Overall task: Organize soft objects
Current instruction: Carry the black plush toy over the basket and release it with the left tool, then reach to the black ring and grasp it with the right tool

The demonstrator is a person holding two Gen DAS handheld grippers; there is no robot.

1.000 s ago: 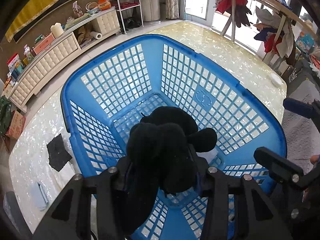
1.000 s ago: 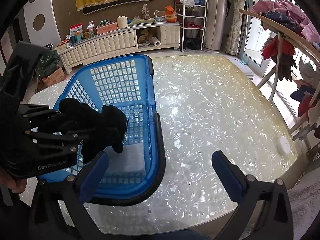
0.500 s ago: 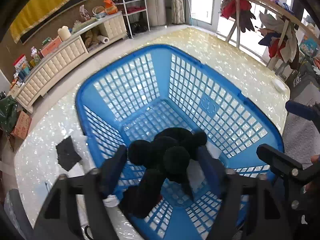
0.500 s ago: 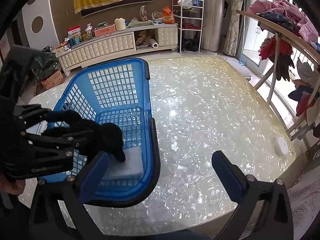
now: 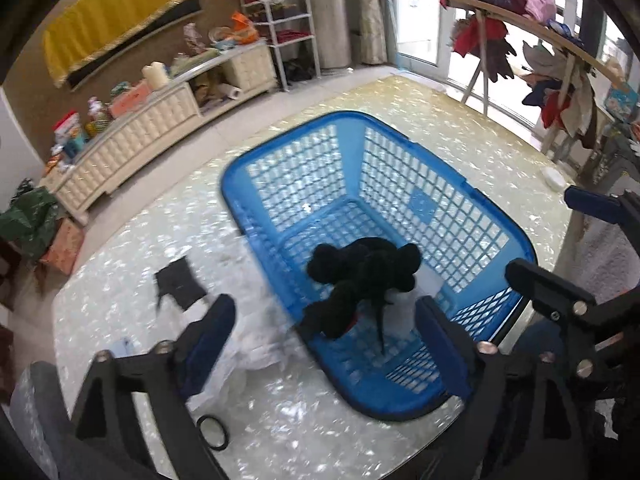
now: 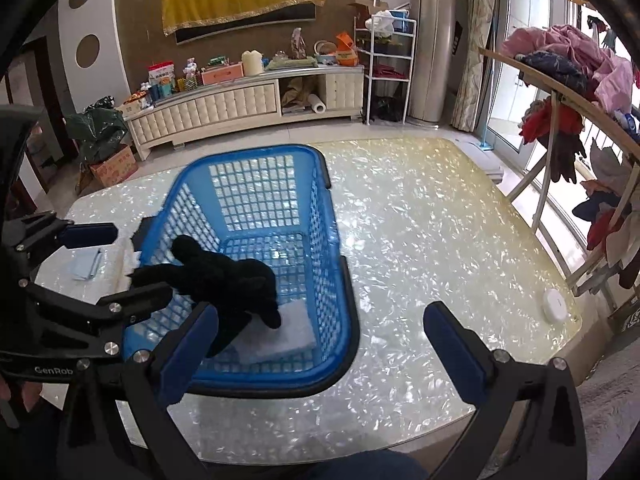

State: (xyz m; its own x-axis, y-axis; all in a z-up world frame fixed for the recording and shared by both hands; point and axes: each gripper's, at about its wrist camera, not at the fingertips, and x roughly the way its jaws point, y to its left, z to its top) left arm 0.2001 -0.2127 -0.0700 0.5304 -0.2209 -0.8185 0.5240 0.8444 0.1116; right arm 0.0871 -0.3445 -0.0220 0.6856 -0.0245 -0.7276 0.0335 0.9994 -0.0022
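A black plush toy lies in the blue lattice basket, partly on a white folded cloth. One of its limbs reaches over the basket's left rim. My left gripper hovers above the basket's near corner with its jaws opening wide. The toy lies beyond the fingertips and neither pad touches it. In the right wrist view the left gripper shows at the left, beside the toy. My right gripper is open with nothing in it, over the basket's near right rim.
On the pearly table left of the basket lie a black cloth piece, crumpled white plastic, a black ring and a light blue cloth. A white round disc sits near the right edge. A clothes rack stands to the right.
The left gripper's jaws spread apart and let go of the black toy, which dropped into the basket. The left gripper then pulled up and back. The right gripper rose slightly.
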